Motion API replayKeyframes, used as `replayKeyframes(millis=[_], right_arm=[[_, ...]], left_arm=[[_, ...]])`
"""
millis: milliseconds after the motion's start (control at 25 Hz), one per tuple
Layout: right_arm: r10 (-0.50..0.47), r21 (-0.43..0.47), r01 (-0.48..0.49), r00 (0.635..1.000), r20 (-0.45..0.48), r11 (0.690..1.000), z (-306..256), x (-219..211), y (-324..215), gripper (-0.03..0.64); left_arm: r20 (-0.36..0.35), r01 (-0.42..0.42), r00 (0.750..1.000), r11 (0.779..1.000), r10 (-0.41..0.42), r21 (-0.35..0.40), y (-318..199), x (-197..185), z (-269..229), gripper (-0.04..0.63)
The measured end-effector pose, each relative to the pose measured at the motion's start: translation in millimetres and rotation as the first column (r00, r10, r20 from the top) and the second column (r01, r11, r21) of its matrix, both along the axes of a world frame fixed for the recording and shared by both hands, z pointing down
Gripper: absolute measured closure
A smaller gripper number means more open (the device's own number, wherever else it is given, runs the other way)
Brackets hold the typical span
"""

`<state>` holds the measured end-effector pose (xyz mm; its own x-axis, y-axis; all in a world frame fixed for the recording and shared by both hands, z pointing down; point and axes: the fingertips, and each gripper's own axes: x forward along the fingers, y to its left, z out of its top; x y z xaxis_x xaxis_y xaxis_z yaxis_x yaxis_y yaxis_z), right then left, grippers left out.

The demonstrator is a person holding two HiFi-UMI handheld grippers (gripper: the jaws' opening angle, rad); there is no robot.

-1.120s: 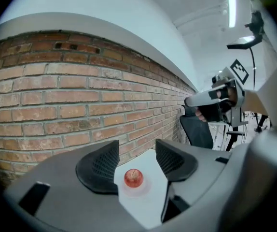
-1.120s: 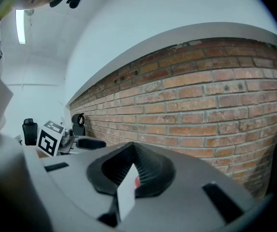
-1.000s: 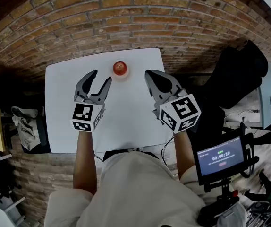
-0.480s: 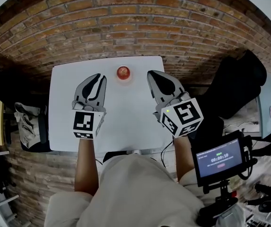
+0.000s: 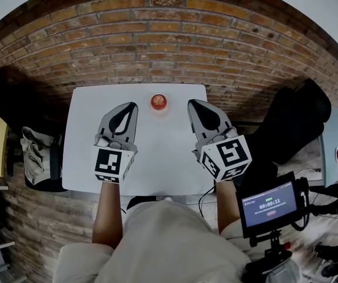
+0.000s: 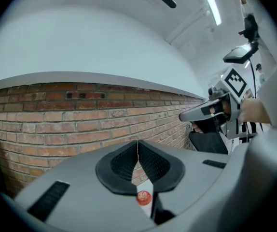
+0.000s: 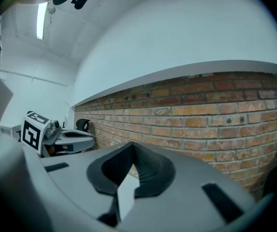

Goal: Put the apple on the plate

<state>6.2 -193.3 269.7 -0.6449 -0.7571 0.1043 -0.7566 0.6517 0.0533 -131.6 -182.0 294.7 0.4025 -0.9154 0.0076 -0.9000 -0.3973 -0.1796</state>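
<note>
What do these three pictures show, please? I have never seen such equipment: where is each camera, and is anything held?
There is no machine arm: a person holds a pair of tongs in each hand. The picture from above comes from a camera on the person's head, looking down on a white table. The other two come from cameras that ride on the tongs and look along them toward a brick wall. The left tongs and the right tongs are both shut and empty, over the table. The cubes with square markers are parts of the tongs. On the table lies one red apple, near its far edge; it seems to rest on a small pale plate, which is hard to tell from the white table.
</note>
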Motion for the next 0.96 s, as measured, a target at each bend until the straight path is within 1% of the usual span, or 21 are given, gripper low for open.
replayKeyframes(millis=[200,440,600,760,960], right_arm=[[-0.012,0.009,0.012,1.0,-0.004,1.0,-4,-2,5,0.614],[-0.012,0.016,0.012,1.0,-0.006,1.0,-4,2,9,0.614],[-0.008,0.019,0.008,1.0,-0.006,1.0,-3,4,9,0.614],[-0.002,0.015,0.002,1.0,-0.004,1.0,-1,7,8,0.614],[-0.004,0.014,0.004,1.0,0.001,1.0,-2,8,5,0.614]], left_arm=[[-0.013,-0.012,1.0,1.0,0.012,0.016,6,8,-9,0.588],[0.013,-0.01,1.0,1.0,0.009,0.028,7,14,-12,0.588],[0.023,-0.027,0.999,0.999,0.026,0.038,8,19,-11,0.588],[0.057,-0.01,0.998,0.998,0.006,0.062,6,23,-12,0.588],[0.045,-0.022,0.999,0.997,0.018,0.076,5,24,-15,0.588]])
